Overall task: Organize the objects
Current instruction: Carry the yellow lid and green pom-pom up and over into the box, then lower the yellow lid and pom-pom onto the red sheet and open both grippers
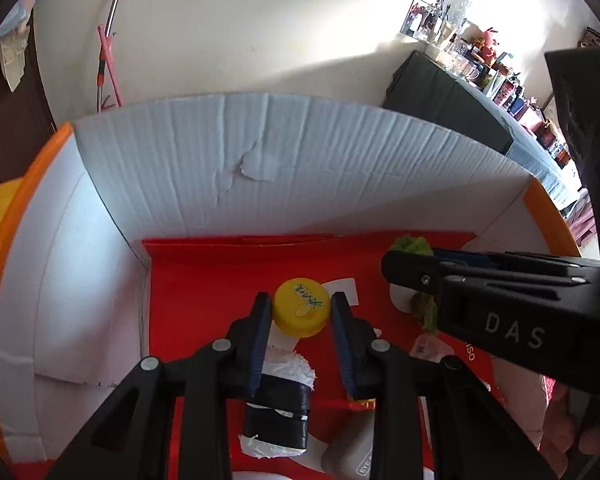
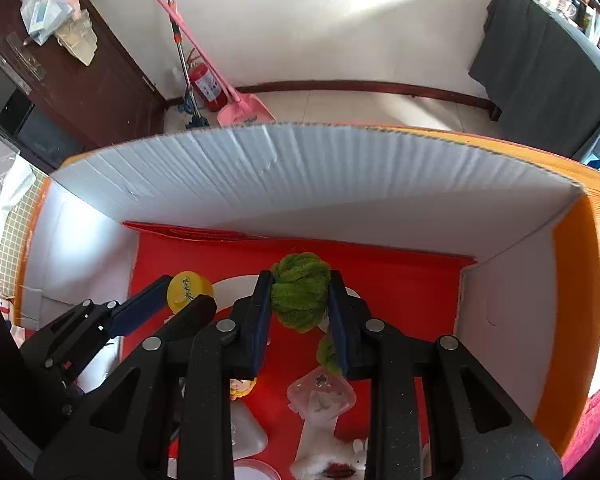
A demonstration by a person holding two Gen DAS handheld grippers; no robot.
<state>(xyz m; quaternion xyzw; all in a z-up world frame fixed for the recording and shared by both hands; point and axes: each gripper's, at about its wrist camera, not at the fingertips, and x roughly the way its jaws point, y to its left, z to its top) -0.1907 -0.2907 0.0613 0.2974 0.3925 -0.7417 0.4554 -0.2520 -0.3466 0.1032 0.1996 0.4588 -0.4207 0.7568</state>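
Observation:
Both grippers reach into a cardboard box (image 1: pixel 260 168) with white walls, orange outside and a red floor (image 2: pixel 400 292). My left gripper (image 1: pixel 301 312) is shut on a yellow bottle cap (image 1: pixel 301 311), held just above the floor; the cap also shows in the right wrist view (image 2: pixel 189 290). My right gripper (image 2: pixel 300 300) is shut on a green fuzzy yarn ball (image 2: pixel 300 290), with a green strand hanging below it (image 2: pixel 327 350). In the left wrist view the right gripper (image 1: pixel 396 270) enters from the right, the green yarn (image 1: pixel 411 245) behind it.
On the box floor lie a black-and-white wrapped roll (image 1: pixel 278 412), a clear plastic piece (image 2: pixel 320 396), a white plush toy (image 2: pixel 324 448), a white case (image 1: pixel 350 450) and a small yellow-haired figure (image 2: pixel 242 386). Beyond the box stand a broom, a pink dustpan (image 2: pixel 244 110) and a dark-draped table (image 2: pixel 540 68).

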